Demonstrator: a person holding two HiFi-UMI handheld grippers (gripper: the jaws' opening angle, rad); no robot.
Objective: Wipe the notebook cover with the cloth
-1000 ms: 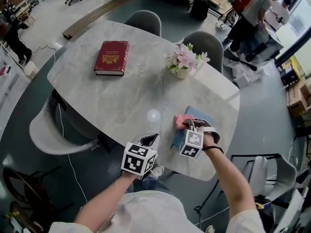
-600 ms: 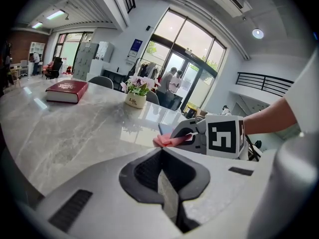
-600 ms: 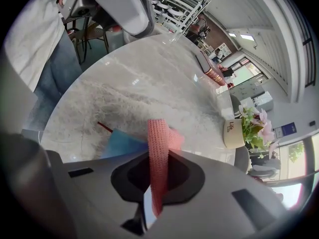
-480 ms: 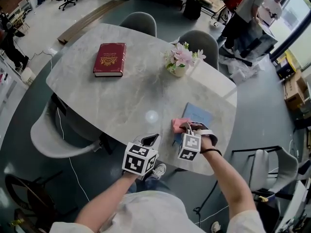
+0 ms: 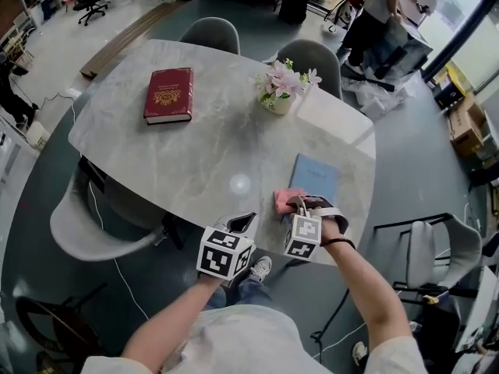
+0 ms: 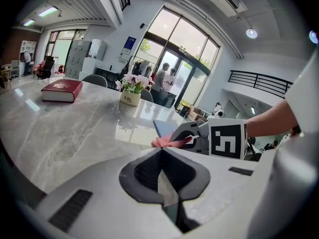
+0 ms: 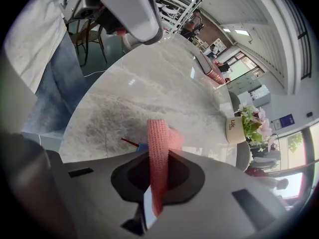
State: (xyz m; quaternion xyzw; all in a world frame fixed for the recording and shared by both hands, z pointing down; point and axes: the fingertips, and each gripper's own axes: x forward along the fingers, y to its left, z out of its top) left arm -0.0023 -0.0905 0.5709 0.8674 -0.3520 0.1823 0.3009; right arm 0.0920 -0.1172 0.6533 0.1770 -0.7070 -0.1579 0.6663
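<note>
right gripper (image 5: 299, 205) slid back toward notebook (image 5: 316, 176) near edge, jaws clamped on pink cloth (image 5: 285, 201); left gripper (image 5: 241, 224) closed, empty.

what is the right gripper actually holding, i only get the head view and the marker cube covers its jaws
Observer: The right gripper is shut on the pink cloth. In the right gripper view a strip of it stands pinched between the jaws.
Operator: and the left one, anything in it
Observer: No. The left gripper view shows the left gripper shut, with nothing between its jaws.
Operator: any print on the flower pot
Observer: Yes. In the left gripper view the flower pot reads "Life" on its side.
</note>
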